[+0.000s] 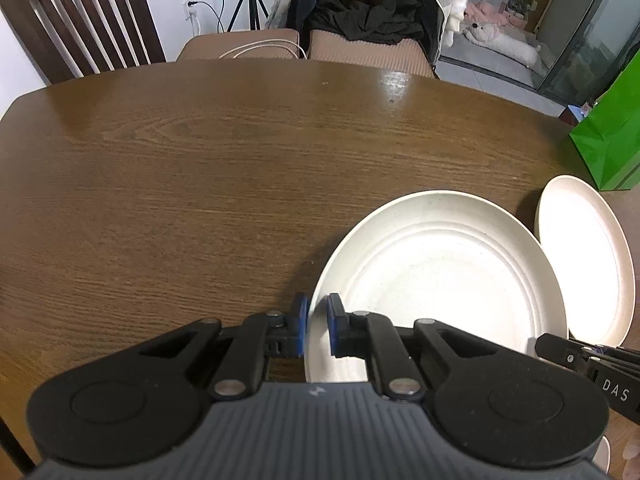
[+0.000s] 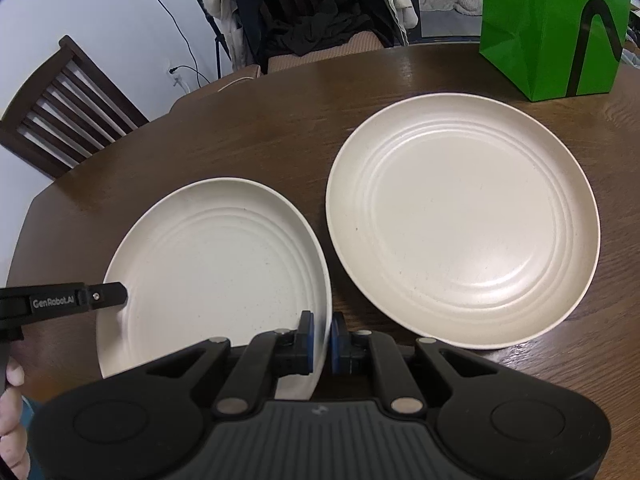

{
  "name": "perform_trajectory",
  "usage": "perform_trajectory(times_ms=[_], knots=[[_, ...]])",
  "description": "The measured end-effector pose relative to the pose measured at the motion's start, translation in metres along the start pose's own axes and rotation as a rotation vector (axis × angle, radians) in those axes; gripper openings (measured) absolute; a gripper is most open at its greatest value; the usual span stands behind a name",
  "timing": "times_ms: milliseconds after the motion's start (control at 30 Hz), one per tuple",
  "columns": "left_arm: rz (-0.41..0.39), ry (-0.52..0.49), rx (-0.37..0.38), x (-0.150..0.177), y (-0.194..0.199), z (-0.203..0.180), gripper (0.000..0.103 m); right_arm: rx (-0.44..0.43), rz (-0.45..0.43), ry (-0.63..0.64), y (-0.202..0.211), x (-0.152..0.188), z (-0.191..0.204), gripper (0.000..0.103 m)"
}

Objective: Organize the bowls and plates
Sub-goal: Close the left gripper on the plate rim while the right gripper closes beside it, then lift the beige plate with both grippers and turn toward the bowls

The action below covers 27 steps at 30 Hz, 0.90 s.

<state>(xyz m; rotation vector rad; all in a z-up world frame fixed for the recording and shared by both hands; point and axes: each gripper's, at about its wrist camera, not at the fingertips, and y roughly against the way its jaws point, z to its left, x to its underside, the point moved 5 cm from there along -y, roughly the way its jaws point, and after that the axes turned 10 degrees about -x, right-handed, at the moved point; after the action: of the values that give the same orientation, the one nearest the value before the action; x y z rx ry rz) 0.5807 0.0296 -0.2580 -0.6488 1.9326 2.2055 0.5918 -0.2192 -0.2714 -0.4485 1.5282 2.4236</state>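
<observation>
Left gripper [image 1: 317,326] and right gripper [image 2: 322,342] both pinch the near plate's [image 2: 216,264] rim. Lift level, then stack onto right plate [image 2: 464,220].

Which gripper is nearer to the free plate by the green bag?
Right. The right gripper is clamped on the held plate's rim next to the free plate. The left gripper grips that held plate's opposite rim, farther away.

Left gripper [image 1: 317,326] and right gripper [image 2: 322,340] both clamped tight, pointing steeply down.
</observation>
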Motion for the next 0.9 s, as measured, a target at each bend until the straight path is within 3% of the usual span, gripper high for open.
perform_trajectory(times_ms=[900], knots=[[-0.108,-0.012,0.020,-0.006,0.079,-0.011,0.011,0.016,-0.106,0.034,0.083,-0.009,0.018,0.008]])
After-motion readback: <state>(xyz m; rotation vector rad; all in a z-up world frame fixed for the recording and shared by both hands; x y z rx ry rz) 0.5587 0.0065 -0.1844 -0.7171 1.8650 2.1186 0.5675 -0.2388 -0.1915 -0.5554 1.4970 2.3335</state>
